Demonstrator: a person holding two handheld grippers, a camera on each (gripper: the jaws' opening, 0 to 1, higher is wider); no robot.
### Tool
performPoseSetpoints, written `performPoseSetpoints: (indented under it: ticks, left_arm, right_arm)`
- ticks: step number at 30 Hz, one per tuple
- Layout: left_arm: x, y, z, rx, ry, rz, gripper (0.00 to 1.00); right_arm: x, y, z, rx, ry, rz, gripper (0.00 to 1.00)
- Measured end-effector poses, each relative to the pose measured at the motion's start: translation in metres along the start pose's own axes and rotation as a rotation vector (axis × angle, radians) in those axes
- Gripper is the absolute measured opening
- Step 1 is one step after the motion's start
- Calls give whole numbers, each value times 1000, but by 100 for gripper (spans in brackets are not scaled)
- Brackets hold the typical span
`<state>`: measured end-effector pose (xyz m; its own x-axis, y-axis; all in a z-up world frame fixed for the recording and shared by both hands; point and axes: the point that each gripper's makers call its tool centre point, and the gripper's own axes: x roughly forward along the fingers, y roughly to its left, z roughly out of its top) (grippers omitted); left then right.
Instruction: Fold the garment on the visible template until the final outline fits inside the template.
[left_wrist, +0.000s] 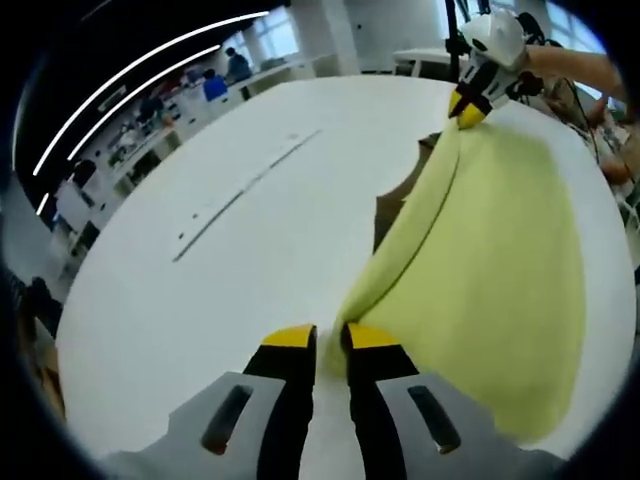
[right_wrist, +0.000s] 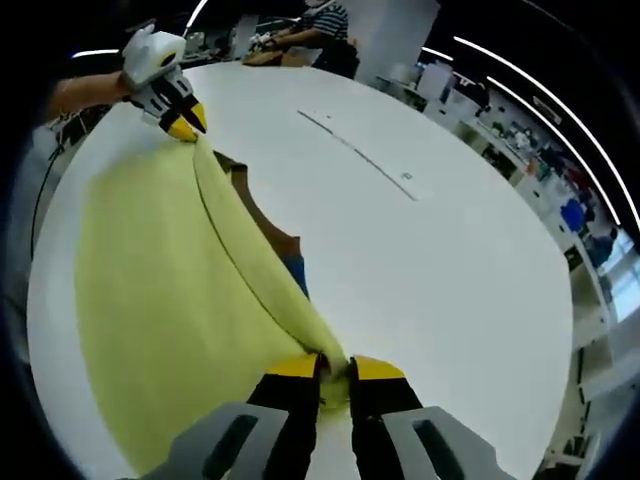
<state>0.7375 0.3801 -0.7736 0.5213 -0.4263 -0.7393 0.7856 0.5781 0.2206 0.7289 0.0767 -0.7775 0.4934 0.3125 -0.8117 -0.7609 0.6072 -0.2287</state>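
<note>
Pale yellow-green cloth, the garment (left_wrist: 480, 270), lies spread over one side of the white table (left_wrist: 230, 260), with one edge lifted and pulled taut between the two grippers. In the left gripper view the left gripper (left_wrist: 331, 338) has its yellow-tipped jaws closed on a corner of the garment near the table's near edge, and the right gripper (left_wrist: 468, 110) shows toward the far edge, its jaws pinched on the other end of the same raised fold. In the right gripper view the right gripper (right_wrist: 335, 366) clamps the garment (right_wrist: 160, 290) at its own corner, and the left gripper (right_wrist: 183, 122) grips the far end. Under the lifted edge a brown sheet, the template (right_wrist: 268, 225), shows on the table, partly covered by the cloth, with a bit of blue beside it. A thin dark line (left_wrist: 245, 190) runs across the bare part of the table.
</note>
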Motion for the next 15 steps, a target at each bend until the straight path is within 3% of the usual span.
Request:
performPoseSetpoints:
  ticks: [4,11,15]
  left_arm:
    - [-7,-2,0,6,-13,-6,11]
    - [-18,-7,-8,92,-2,-5,14]
    - [-16,-1,-12,101,18,31,11]
  right_arm:
    - [-7,0,-1,-13,-4,-5,16]
    - [-14,7,-5,-64,-20,4,23]
    - [-9,1,-12,-112,5,-37,17]
